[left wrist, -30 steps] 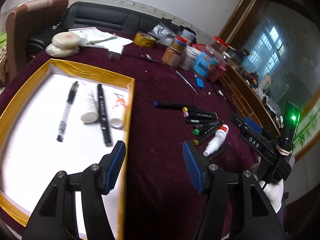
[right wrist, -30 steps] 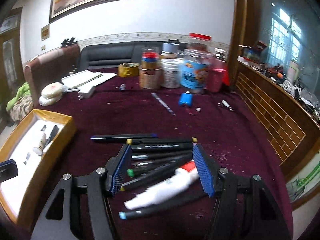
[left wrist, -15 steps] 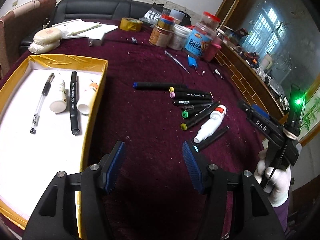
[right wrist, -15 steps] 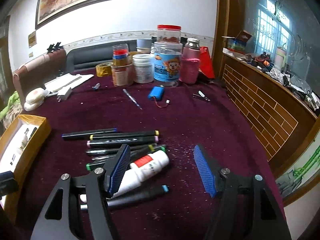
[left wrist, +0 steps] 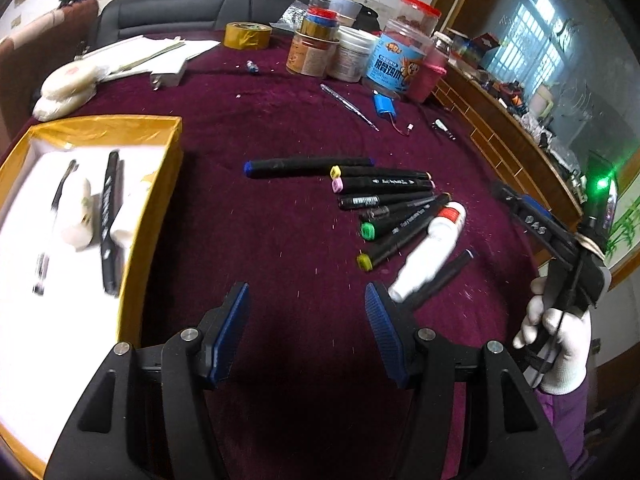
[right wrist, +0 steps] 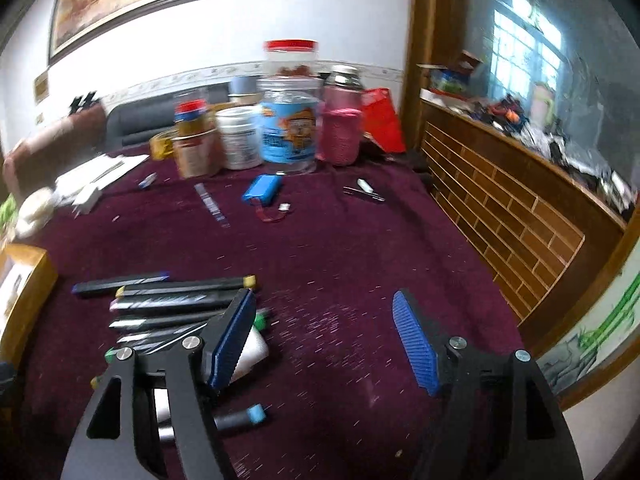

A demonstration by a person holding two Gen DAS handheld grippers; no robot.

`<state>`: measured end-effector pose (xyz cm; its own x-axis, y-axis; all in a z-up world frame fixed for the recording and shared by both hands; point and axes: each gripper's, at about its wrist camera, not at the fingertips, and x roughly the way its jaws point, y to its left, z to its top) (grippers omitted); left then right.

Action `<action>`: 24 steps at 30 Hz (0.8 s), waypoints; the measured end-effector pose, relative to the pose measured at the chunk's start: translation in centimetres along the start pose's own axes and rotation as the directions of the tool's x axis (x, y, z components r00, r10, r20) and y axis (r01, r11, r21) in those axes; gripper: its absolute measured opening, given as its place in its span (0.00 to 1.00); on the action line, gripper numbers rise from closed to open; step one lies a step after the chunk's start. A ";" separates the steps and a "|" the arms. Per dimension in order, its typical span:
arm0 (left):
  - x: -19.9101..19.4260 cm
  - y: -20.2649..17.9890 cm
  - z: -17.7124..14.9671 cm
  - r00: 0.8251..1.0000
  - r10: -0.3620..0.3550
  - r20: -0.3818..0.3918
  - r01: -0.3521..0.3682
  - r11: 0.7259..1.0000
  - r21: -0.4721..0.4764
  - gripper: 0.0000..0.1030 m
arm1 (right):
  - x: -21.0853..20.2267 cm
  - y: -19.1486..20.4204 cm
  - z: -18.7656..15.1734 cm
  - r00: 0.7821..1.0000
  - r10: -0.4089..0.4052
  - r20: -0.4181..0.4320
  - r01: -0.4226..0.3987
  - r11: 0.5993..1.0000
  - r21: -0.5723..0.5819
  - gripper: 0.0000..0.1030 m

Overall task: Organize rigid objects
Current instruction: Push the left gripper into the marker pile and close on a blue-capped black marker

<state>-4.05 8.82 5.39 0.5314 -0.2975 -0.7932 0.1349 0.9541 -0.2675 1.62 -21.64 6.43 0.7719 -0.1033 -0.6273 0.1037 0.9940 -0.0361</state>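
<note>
Lying left of right jaws, white bottle (right wrist: 250,354), markers (right wrist: 176,300)

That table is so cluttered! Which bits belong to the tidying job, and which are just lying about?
Part of the job:
- loose markers
- white bottle
- gold-edged box, already holding pens and bottles
- both tongs, open and empty: left, right

Just lying about:
- jars
- tape roll
- blue battery pack
- papers
</note>
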 end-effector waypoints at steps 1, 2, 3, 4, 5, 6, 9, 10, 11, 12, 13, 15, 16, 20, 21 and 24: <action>0.6 -0.2 0.4 1.000 0.003 -0.006 -0.003 1.000 0.007 0.56 | 0.5 -0.8 0.0 1.000 0.005 0.001 -0.005 1.000 0.025 0.64; 1.4 -0.5 0.9 1.000 0.006 -0.018 -0.006 1.000 0.017 0.56 | 1.0 -1.7 -0.1 1.000 0.020 0.008 -0.021 0.998 0.064 0.64; 2.1 -0.8 1.3 1.000 0.008 -0.027 -0.007 1.000 0.028 0.56 | 1.2 -2.4 -0.4 1.000 0.025 0.017 -0.026 0.995 0.094 0.64; 3.0 -1.3 1.8 0.999 0.011 -0.039 -0.009 0.999 0.048 0.56 | 1.4 -3.1 -0.6 0.999 0.024 0.027 -0.027 0.992 0.123 0.64; 3.8 -1.8 2.2 0.999 0.015 -0.049 -0.012 0.998 0.068 0.56 | 1.5 -3.7 -0.9 0.999 0.024 0.035 -0.029 0.988 0.149 0.64; 4.4 -2.3 2.5 0.998 0.017 -0.057 -0.012 0.996 0.083 0.56 | 1.6 -4.2 -0.9 0.999 0.027 0.036 -0.032 0.985 0.168 0.64; 6.9 -4.0 4.0 0.995 -0.003 -0.096 0.017 0.990 0.138 0.56 | 1.8 -5.1 -0.9 0.999 0.007 0.043 -0.015 0.981 0.195 0.64; 7.4 -4.4 4.6 0.995 -0.006 -0.099 0.021 0.988 0.155 0.56 | 2.1 -5.1 -1.0 1.000 0.008 0.027 -0.013 0.980 0.196 0.64; 7.8 -5.0 5.5 0.996 -0.008 -0.092 0.025 0.983 0.183 0.56 | 2.5 -5.2 -1.0 1.000 0.016 0.011 -0.018 0.981 0.195 0.64; 8.0 -5.3 6.2 0.997 -0.008 -0.082 0.025 0.978 0.208 0.56 | 2.9 -5.1 -1.0 1.000 0.025 -0.008 -0.023 0.981 0.191 0.64; 8.2 -5.8 7.0 0.998 0.005 -0.057 0.010 0.968 0.252 0.56 | 3.1 -5.0 -1.0 0.999 0.030 -0.017 -0.026 0.982 0.187 0.64; 8.6 -6.1 8.3 0.999 0.043 -0.003 -0.039 0.943 0.332 0.56 | 3.4 -4.8 -1.1 0.999 0.037 -0.035 -0.030 0.984 0.177 0.64; 9.0 -6.0 8.7 0.999 0.054 0.008 -0.053 0.931 0.362 0.56 | 3.5 -4.8 -1.2 0.999 0.037 -0.038 -0.030 0.984 0.174 0.64; 11.7 -4.9 9.7 0.998 0.026 -0.062 0.004 0.899 0.437 0.57 | 3.9 -4.8 -1.5 0.998 0.039 -0.059 -0.028 0.985 0.170 0.64; 11.8 -4.8 9.8 0.998 0.009 -0.061 0.019 0.898 0.440 0.59 | 4.0 -4.8 -1.5 0.997 0.038 -0.065 -0.027 0.985 0.169 0.64; 12.3 -5.0 9.9 0.994 -0.054 -0.090 0.087 0.901 0.425 0.68 | 4.4 -4.8 -1.6 0.996 0.040 -0.081 -0.025 0.985 0.172 0.64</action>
<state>10.10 0.74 2.39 0.4460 -0.3504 -0.8236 0.5237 0.8484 -0.0774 3.55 -26.84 2.62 0.7222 -0.0603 -0.6890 0.1907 0.9749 0.1146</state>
